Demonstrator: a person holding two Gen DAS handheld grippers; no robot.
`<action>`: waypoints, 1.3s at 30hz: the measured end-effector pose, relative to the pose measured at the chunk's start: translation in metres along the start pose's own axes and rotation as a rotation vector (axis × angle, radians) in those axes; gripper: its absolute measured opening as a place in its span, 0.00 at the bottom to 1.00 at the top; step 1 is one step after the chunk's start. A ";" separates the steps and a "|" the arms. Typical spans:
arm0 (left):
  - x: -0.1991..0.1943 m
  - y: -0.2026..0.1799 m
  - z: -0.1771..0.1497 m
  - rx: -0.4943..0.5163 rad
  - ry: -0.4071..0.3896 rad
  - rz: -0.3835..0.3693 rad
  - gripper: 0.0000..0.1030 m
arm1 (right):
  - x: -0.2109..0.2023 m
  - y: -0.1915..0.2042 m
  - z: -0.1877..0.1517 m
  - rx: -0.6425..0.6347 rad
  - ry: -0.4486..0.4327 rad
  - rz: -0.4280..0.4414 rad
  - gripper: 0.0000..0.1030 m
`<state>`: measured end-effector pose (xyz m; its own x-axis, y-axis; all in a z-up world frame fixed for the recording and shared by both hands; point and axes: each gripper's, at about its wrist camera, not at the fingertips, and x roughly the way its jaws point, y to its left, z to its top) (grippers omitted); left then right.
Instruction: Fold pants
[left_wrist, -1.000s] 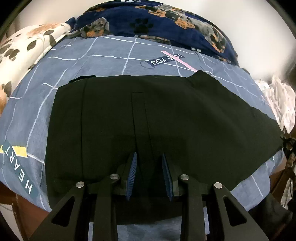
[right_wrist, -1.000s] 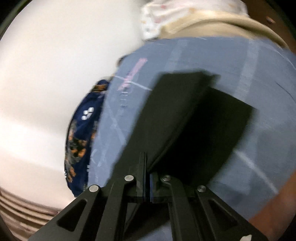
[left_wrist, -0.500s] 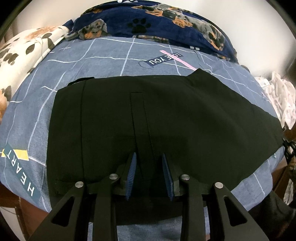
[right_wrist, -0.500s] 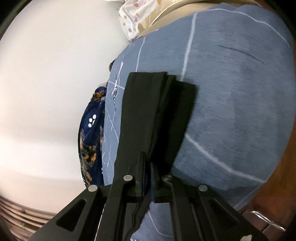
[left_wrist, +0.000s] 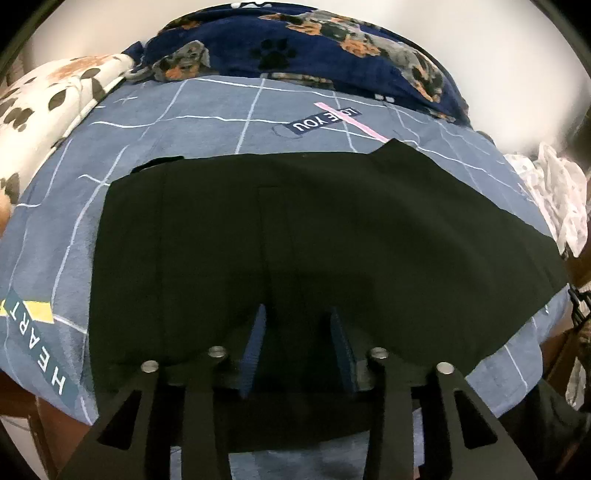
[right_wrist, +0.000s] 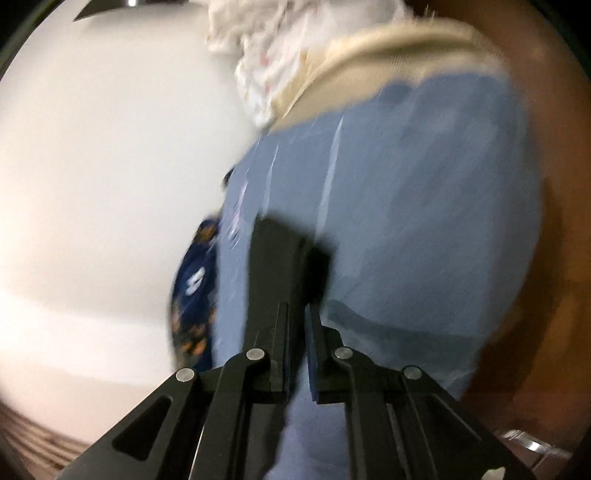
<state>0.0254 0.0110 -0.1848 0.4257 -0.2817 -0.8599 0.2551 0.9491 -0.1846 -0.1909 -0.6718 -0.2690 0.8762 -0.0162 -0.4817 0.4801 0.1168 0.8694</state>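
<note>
Pants: black, spread flat on the bed; long axis runs across the left-wrist view, the broad end at the left, the rest tapering toward the right edge of the bed

Bed: blue grid-lined cover with printed words; a dog-print blanket lies beyond the pants, a spotted pillow at far left

Left gripper: fingers well apart, hovering low over the near edge of the pants, pointing across the short axis; no cloth held between them as far as can be seen

Right gripper: fingers parted by a narrow gap with the blue cover showing through; nothing appears clamped, though the view is blurred

Narrow end: seen from the right wrist as a dark strip directly ahead of the fingers, close beyond the tips, running away along their line

Deciding relation: the right gripper sits at the narrow end, the left at the middle of the near edge; the next fold probably carries one end along the long axis

Progress: judged partway, the pants apparently lying doubled leg on leg
</note>
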 end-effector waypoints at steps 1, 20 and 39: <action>0.000 -0.002 0.000 0.010 0.001 -0.002 0.46 | -0.003 -0.002 0.004 -0.009 -0.001 -0.018 0.10; 0.004 -0.013 0.000 0.056 0.001 0.012 0.63 | 0.034 0.025 0.013 -0.144 0.099 -0.097 0.10; 0.006 -0.009 -0.002 0.053 -0.019 0.000 0.73 | 0.004 0.015 0.030 -0.168 0.065 -0.154 0.06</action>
<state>0.0239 0.0009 -0.1889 0.4417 -0.2846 -0.8508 0.3007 0.9405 -0.1585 -0.1790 -0.7002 -0.2545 0.7860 0.0162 -0.6181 0.5895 0.2818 0.7570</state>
